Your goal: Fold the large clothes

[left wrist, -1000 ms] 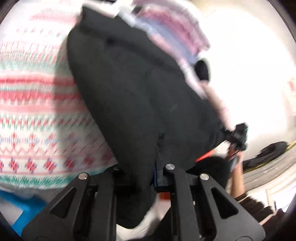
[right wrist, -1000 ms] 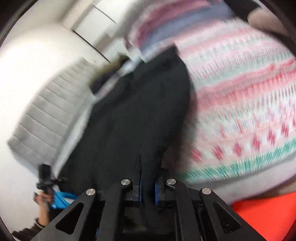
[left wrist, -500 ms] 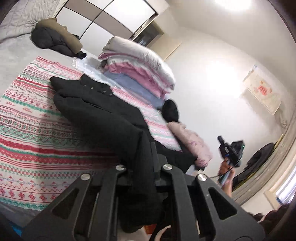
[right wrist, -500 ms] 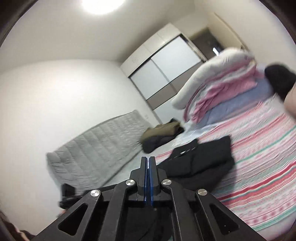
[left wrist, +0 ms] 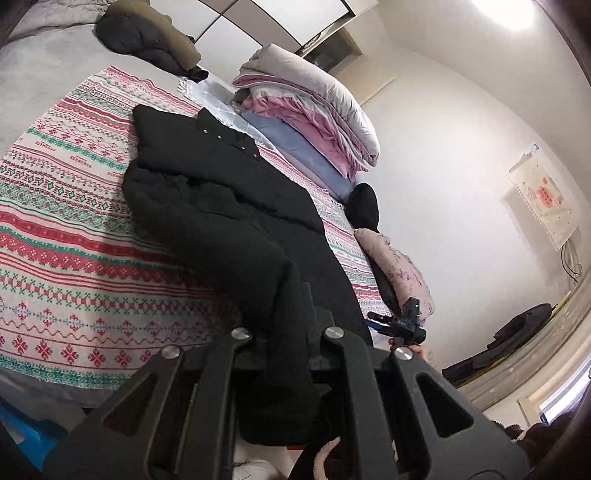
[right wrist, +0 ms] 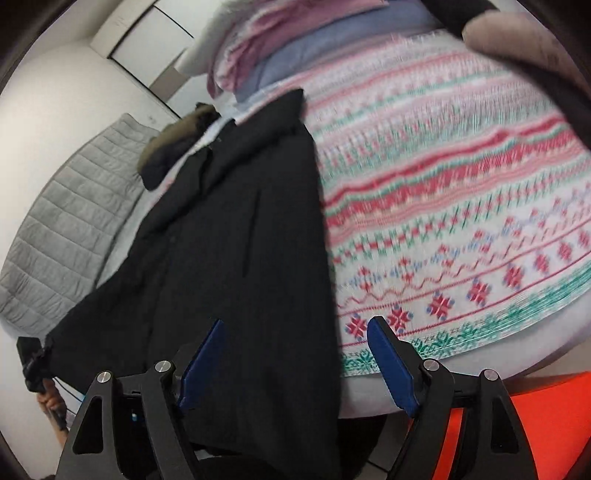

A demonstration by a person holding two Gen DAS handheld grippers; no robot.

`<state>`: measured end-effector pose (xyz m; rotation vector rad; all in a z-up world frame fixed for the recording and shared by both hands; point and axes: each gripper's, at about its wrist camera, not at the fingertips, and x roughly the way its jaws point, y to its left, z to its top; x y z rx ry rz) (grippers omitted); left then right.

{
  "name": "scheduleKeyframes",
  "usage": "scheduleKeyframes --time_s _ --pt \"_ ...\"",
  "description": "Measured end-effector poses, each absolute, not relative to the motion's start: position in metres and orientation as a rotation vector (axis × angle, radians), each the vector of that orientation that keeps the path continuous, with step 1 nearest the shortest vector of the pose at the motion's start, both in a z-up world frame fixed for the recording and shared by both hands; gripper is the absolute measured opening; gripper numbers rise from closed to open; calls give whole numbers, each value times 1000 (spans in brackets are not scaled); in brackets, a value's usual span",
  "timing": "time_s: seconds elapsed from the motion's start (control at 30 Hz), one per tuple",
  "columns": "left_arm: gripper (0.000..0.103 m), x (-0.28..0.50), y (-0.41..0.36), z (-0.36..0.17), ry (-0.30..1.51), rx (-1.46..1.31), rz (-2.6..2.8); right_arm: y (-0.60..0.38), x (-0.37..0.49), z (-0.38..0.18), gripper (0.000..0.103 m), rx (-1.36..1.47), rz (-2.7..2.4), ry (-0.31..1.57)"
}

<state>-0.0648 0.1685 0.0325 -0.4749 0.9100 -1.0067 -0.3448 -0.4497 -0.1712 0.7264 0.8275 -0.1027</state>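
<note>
A long black coat [left wrist: 229, 206] lies stretched along a patterned red, green and white blanket [left wrist: 66, 229] on a bed, collar at the far end. My left gripper [left wrist: 284, 332] is shut on the coat's near hem, which bunches between its fingers and hangs below them. In the right wrist view the same coat [right wrist: 240, 240] runs away from my right gripper [right wrist: 295, 354]. Its jaws are opening wide, and its blue pads [right wrist: 388, 365] stand clear of the cloth, with the coat's edge between them. The left view shows the right gripper [left wrist: 402, 325] small beyond the hem.
Folded quilts [left wrist: 310, 110] are stacked at the head of the bed. A dark and olive jacket [left wrist: 147, 33] lies far left. A black cushion [left wrist: 364, 206] and a pink pillow [left wrist: 399, 266] line the right edge. Something orange [right wrist: 535, 424] sits below the bed.
My right gripper was shut on the coat, came off it shut and empty, and now stands open over it. My left gripper lifted, still gripping the hem.
</note>
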Motion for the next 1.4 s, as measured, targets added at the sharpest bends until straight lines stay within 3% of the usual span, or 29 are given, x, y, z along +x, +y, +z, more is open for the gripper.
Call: scheduleKeyframes --time_s 0.1,0.17,0.23,0.33,0.6,0.87,0.97,1.1,1.4 --pt "11 -63 166 29 922 -472 -1007 -443 -336 -189 79 748 -68 835" --pt "11 -63 163 27 927 -469 -1007 -434 -327 -191 59 786 53 826" --pt "11 -61 162 23 937 -475 -1002 -420 -313 -195 58 762 109 871" --pt "10 -61 161 23 927 -507 -979 -410 -302 -191 15 710 102 909" --pt "9 -68 179 75 715 -606 -999 -407 -310 -68 10 790 267 469" --pt "10 -107 242 136 504 -660 -1045 -389 -338 20 10 711 386 244" --pt "10 -104 260 139 540 -684 -964 -383 -366 37 10 753 344 229" --pt "10 -63 252 113 642 -709 -844 -411 -357 30 10 880 223 256" --pt "10 87 175 54 741 -624 -578 -469 -212 -45 10 1074 -2 342"
